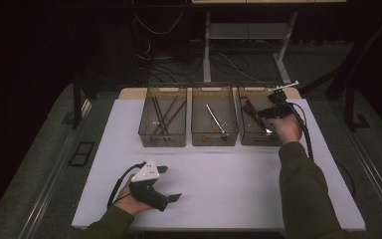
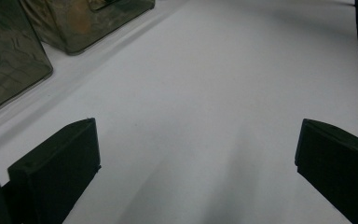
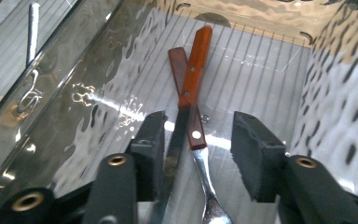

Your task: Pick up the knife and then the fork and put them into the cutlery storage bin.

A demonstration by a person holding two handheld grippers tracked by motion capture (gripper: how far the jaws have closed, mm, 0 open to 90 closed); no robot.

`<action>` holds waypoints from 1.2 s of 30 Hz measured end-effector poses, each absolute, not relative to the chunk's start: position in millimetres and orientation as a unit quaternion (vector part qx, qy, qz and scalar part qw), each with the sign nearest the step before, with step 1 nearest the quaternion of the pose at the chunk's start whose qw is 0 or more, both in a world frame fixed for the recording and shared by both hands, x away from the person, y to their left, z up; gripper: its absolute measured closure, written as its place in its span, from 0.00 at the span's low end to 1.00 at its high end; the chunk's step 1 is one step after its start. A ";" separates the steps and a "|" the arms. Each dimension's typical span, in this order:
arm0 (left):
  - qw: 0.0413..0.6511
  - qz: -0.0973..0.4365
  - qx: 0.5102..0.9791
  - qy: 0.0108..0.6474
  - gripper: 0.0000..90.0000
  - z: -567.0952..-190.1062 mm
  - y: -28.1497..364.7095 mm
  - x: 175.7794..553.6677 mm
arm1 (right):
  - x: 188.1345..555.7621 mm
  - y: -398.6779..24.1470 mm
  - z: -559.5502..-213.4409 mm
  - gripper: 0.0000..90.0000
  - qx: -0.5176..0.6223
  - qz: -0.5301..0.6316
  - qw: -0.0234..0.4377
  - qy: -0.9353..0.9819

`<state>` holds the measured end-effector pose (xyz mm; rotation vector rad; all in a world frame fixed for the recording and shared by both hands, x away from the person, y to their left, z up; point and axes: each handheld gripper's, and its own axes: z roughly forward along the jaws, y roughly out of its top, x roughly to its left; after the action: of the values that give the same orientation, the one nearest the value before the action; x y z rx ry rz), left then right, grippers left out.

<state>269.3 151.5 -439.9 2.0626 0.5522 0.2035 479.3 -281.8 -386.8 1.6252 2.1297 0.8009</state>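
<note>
My right gripper (image 1: 264,114) reaches down into the rightmost clear bin (image 1: 251,138) at the back of the white table. In the right gripper view its jaws (image 3: 199,123) stand open, one on each side of two wooden-handled utensils that lie crossed on the bin floor: an orange-brown handle (image 3: 196,56) over a darker red-brown handle (image 3: 177,58). Both pads stand apart from the metal shafts. My left gripper (image 1: 171,183) rests near the table's front left, open, with bare white tabletop (image 2: 196,135) between its jaws.
Three clear bins stand in a row at the back. The left bin (image 1: 146,134) holds long dark sticks, the middle bin (image 1: 199,137) a silver utensil (image 1: 214,118). Two bin corners (image 2: 9,70) show ahead of the left gripper. Cables and a desk frame lie beyond the table.
</note>
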 end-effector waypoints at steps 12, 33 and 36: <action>0.476 0.084 0.845 0.227 0.00 -440.0 152.0 269.8 | 471.9 -283.9 -378.3 0.30 0.548 0.311 0.182 0.755; 0.480 0.082 0.840 0.241 0.00 -440.2 156.0 273.3 | 432.0 -292.9 -360.1 0.13 0.486 0.407 0.175 0.753; 0.477 0.083 0.842 0.237 0.00 -439.8 156.8 273.6 | 421.9 -293.2 -360.1 0.13 0.475 0.418 0.179 0.753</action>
<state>273.6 156.8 -439.8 2.0569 0.5800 0.2032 421.9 -293.2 -360.1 1.3439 2.1302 1.1823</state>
